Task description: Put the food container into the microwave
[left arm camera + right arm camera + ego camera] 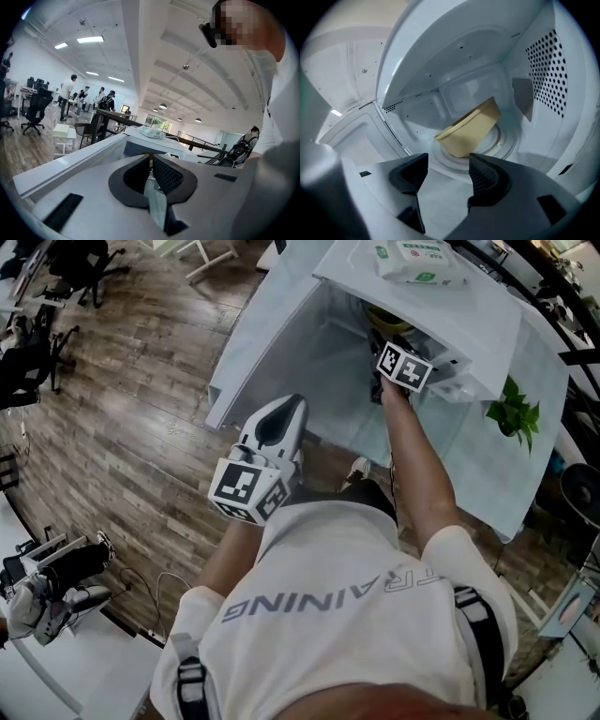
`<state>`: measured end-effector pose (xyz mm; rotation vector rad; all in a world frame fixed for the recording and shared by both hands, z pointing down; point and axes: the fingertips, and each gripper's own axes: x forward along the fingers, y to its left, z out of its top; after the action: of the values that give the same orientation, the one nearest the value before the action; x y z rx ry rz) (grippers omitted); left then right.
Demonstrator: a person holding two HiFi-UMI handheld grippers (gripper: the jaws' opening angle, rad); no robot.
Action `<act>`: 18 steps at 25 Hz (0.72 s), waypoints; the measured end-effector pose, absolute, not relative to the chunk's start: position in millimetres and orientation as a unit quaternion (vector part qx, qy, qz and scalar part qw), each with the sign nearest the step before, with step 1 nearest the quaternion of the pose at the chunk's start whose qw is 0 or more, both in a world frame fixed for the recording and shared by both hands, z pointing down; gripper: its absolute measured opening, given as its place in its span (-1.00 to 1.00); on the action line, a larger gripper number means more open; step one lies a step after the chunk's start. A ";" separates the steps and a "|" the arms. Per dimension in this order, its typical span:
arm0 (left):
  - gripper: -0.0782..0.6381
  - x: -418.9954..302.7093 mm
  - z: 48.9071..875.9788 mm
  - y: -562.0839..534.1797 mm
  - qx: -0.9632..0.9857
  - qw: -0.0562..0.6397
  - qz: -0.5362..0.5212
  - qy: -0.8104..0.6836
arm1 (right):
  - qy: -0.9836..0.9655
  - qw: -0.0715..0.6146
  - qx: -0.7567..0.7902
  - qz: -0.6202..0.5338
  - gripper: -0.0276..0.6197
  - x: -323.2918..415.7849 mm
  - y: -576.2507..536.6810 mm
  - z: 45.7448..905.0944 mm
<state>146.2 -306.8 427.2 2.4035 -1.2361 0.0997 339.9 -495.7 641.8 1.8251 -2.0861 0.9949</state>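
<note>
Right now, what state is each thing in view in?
microwave, door open.
food container, inside the microwave on its turntable, not gripped.
right gripper, open, empty, at the microwave's opening.
left gripper, shut, empty, held away from the microwave.

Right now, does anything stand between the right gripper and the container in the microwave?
Nothing visible does. The container sits on the turntable inside the microwave, just beyond the right gripper, whose jaws are open and empty. Only the bare cavity floor lies between them.
</note>
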 end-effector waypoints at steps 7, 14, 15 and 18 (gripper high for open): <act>-0.64 149.9 416.1 -310.5 0.876 0.215 0.020 -0.431 | -0.719 0.118 0.608 0.316 -0.42 344.5 -474.7 639.6; -0.64 164.8 391.4 -309.3 0.895 0.158 0.016 -0.417 | -0.729 0.119 0.617 0.272 -0.79 353.9 -436.3 597.1; -0.64 167.2 390.1 -310.1 0.897 0.158 0.013 -0.413 | -0.733 0.118 0.615 0.265 -0.81 354.0 -430.4 589.3; -0.64 171.9 391.7 -311.7 0.899 0.171 0.006 -0.404 | -0.745 0.102 0.605 0.261 -0.82 351.3 -408.6 565.5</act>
<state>171.9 -311.7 391.7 2.5513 -1.1471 0.0170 351.3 -408.6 565.5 1.7864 -2.1999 0.7720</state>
